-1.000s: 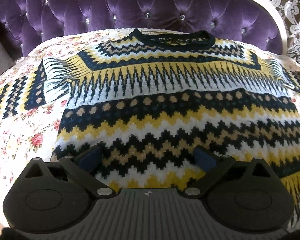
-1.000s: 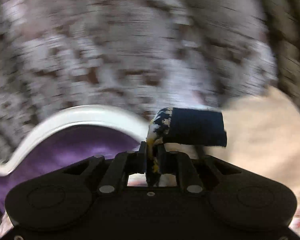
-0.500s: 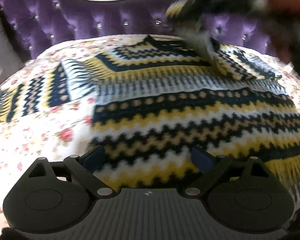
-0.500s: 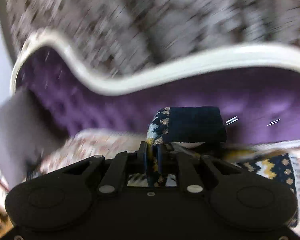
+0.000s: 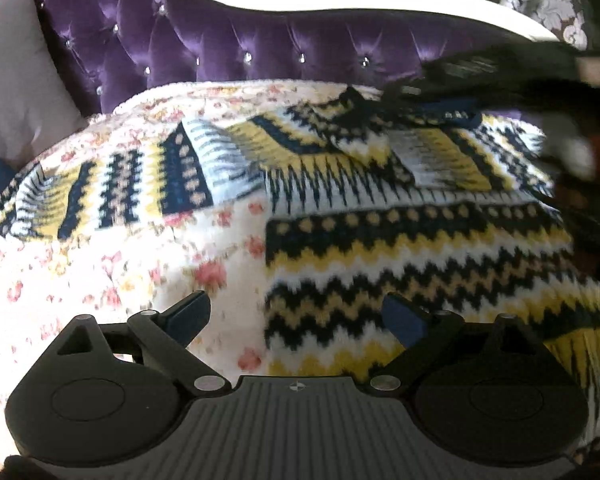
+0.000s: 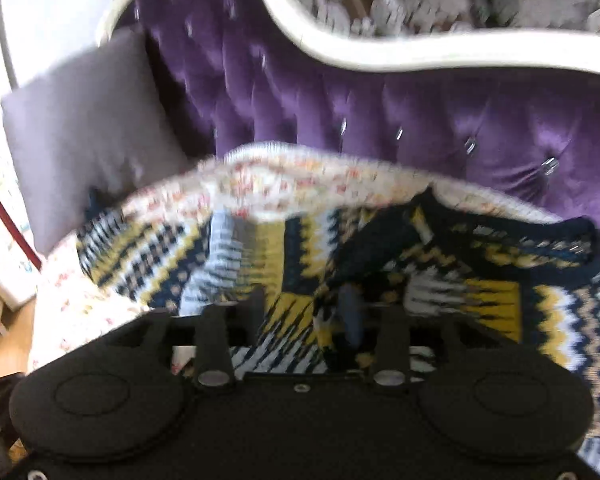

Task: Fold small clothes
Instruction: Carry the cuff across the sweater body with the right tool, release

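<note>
A knit sweater (image 5: 400,248) with yellow, black and white zigzags lies flat on a floral bedspread (image 5: 120,272). Its left sleeve (image 5: 112,192) stretches out sideways. The right sleeve (image 6: 296,280) is folded over the chest below the dark collar (image 6: 540,236). My right gripper (image 6: 304,312) hovers low over that folded sleeve, jaws opening, with sleeve fabric lying loose between them and not pressed. My left gripper (image 5: 296,312) stands open above the hem's left corner, with nothing in its grasp. A blurred dark shape (image 5: 500,68) crosses the left wrist view at the upper right.
A purple tufted headboard (image 5: 220,48) with a white frame rises behind the bed. A grey pillow (image 5: 16,80) leans at the left end. Bare floral bedspread lies left of the sweater body. Wooden floor (image 6: 4,344) shows beyond the bed's left edge.
My right gripper swung in over the bed with the sleeve cuff, came down onto the chest and parted its jaws. My left gripper shifted left along the hem.
</note>
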`<action>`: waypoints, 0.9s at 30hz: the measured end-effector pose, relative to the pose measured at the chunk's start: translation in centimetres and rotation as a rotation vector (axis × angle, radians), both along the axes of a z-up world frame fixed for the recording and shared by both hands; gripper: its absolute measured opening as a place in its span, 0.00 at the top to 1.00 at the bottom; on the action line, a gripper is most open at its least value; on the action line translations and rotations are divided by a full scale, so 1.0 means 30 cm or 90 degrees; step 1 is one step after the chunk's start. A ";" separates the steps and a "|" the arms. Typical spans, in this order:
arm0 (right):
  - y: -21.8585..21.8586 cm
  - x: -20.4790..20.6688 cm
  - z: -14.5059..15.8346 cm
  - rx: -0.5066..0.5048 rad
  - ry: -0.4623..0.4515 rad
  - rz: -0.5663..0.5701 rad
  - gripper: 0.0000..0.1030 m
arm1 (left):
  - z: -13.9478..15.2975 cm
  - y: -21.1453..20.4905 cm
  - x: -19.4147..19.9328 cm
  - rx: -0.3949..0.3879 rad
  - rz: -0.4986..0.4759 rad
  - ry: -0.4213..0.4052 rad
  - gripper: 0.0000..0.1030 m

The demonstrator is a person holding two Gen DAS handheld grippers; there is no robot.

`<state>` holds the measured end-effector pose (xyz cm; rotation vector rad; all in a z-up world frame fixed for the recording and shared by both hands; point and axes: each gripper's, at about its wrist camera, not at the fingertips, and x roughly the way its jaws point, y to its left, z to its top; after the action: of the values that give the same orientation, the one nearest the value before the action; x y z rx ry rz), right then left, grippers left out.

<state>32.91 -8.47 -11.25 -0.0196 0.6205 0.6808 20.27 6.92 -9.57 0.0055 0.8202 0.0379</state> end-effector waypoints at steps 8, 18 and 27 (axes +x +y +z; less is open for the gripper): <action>-0.261 0.041 -0.019 0.014 0.017 -0.158 0.44 | 0.073 -0.069 0.167 0.058 -0.014 -0.042 0.09; -0.457 0.057 -0.125 -0.052 0.044 -0.333 0.45 | 0.089 -0.213 0.368 0.061 -0.030 -0.030 0.09; -0.409 0.026 -0.190 -0.127 -0.027 -0.350 0.43 | 0.049 -0.265 0.443 0.077 -0.026 -0.006 0.09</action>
<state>33.70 -20.74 -16.94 -0.0465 0.6160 0.0861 33.54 -1.04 -8.11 0.1354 0.8066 0.0484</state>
